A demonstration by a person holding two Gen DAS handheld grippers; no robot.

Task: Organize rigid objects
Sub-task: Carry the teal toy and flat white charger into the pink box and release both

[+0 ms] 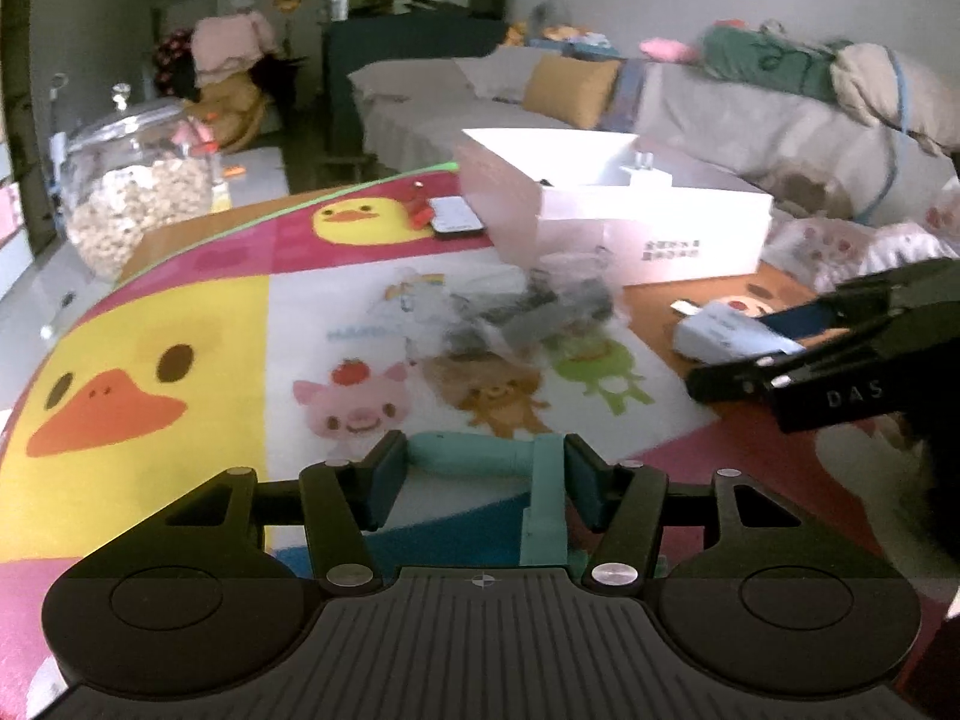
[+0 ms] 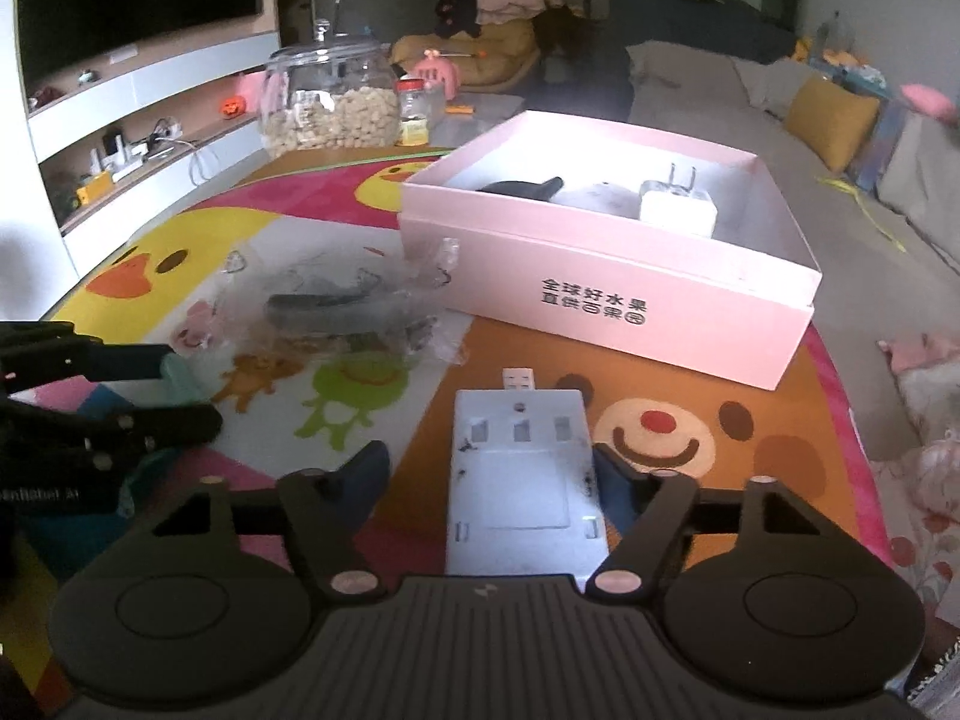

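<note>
In the left wrist view my left gripper (image 1: 485, 468) is shut on a teal plastic piece (image 1: 468, 456) that spans the gap between its pads, low over the cartoon mat (image 1: 180, 312). The right wrist view shows this gripper (image 2: 150, 390) at the left edge with the teal piece (image 2: 174, 373). My right gripper (image 2: 489, 474) stands open around a pale flat USB device (image 2: 516, 480). The right pad touches its edge and the left pad is apart from it. A pink open box (image 2: 600, 300) ahead holds a white plug charger (image 2: 678, 207) and a dark object (image 2: 522, 187).
A crumpled clear bag of dark parts (image 2: 342, 312) lies on the mat between the grippers and the box. A glass jar of snacks (image 2: 330, 102) stands at the far left corner. A phone (image 1: 456, 216) and a small red item (image 1: 420, 210) lie beside the box. A sofa (image 1: 750, 114) runs behind.
</note>
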